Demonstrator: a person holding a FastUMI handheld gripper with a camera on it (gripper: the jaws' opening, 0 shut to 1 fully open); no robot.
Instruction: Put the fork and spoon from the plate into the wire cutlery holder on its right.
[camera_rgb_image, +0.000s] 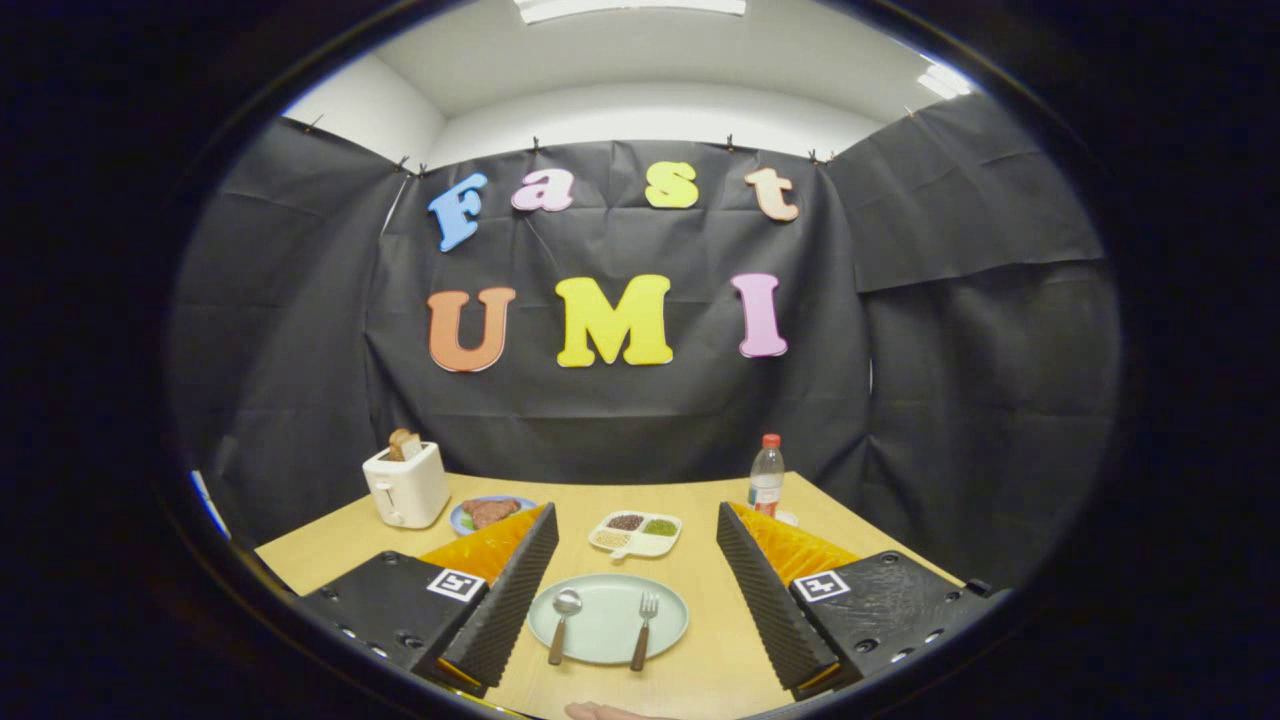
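Gripper view. The gripper (635, 575) hangs over a wooden table (700, 670) in the lower half of the frame, its two fingers spread wide apart and holding nothing. Between the fingers, at lower centre, lies a pale green plate (608, 600). On the plate rest a spoon (563, 622) (left side, bowl pointing away) and a fork (645, 628) (right side, tines pointing away), roughly parallel and apart from each other, their handles reaching over the near rim. Just beyond the plate sits a white divided dish (637, 534) with three fillings. At middle left stands a white toaster (406, 485) with bread in its slot; beside it, a blue plate (490, 513) of food. At middle right stands a clear bottle (766, 476) with a red cap. A fingertip (600, 711) shows at bottom centre.
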